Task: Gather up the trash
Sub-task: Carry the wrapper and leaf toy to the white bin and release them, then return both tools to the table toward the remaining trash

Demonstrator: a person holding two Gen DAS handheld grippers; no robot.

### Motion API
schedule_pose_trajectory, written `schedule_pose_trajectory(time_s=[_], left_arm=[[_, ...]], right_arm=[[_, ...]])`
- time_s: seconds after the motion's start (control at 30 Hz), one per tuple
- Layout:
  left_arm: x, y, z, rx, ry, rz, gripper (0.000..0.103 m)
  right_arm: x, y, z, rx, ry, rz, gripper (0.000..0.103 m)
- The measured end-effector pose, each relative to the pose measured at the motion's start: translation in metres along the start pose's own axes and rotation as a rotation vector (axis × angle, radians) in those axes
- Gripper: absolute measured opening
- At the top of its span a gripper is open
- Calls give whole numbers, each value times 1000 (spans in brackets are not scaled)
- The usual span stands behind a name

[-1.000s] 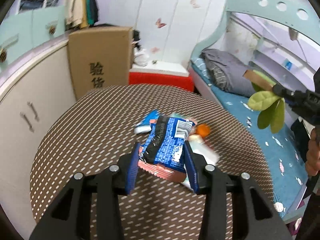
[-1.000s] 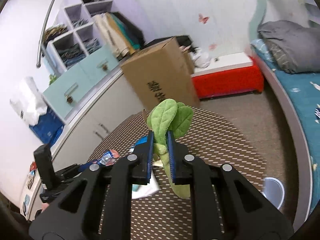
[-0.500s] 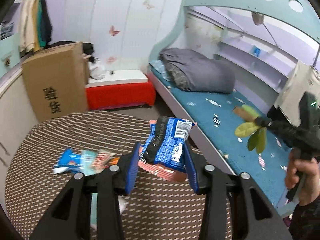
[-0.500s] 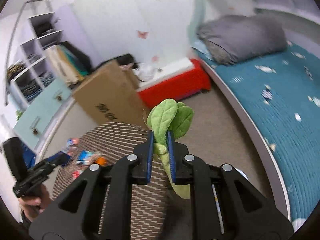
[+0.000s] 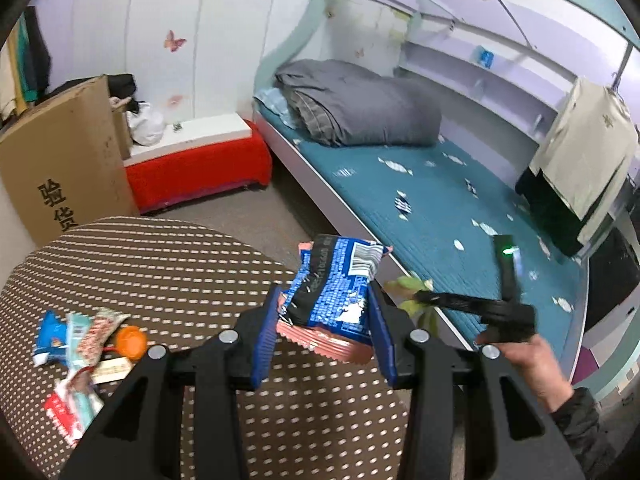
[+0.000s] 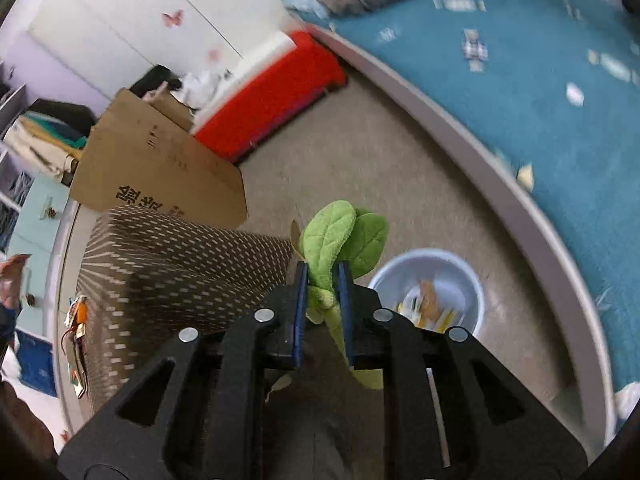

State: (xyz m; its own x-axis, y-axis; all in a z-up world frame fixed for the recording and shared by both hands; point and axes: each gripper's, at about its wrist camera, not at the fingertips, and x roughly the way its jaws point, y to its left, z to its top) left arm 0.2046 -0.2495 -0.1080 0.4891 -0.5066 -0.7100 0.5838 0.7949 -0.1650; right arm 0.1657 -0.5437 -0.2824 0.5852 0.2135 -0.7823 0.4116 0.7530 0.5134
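My left gripper (image 5: 324, 300) is shut on a blue snack wrapper (image 5: 336, 280) with a pink wrapper under it, held over the right edge of the round dotted table (image 5: 160, 272). Several wrappers (image 5: 76, 336) and an orange cap (image 5: 130, 342) lie on the table's left side. My right gripper (image 6: 322, 276) holds green leaves (image 6: 332, 232) low beside the table, just left of a pale blue bin (image 6: 460, 276) on the floor with scraps inside. Its jaws are opening, and the leaves still fill the gap and touch both pads. In the left wrist view the right gripper (image 5: 420, 298) shows beyond the table edge.
A cardboard box (image 5: 60, 168) and a red bench (image 5: 200, 168) stand behind the table. A bed with a teal cover (image 5: 440, 208) runs along the right. Bare floor (image 6: 360, 152) lies between table, bed and bin. A person's hand (image 5: 528, 364) grips the right tool.
Both views swung from the table toward the bed and floor. The right gripper dropped with the leaves until the bin came into view. The left gripper carried the wrapper right, to the table's edge.
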Motion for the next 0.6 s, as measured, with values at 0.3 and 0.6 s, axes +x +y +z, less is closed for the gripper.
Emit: schedule_pose_trajectory(time_s=[0.3,0.6], left_arm=[[58,-46,2,82,104,-58,41],[126,-103,-4,174,228,-134,43]], right_arm=[[-31,-36,-16,132,-105,-17,83],[-107,-28,-19,102,-253,4,89]])
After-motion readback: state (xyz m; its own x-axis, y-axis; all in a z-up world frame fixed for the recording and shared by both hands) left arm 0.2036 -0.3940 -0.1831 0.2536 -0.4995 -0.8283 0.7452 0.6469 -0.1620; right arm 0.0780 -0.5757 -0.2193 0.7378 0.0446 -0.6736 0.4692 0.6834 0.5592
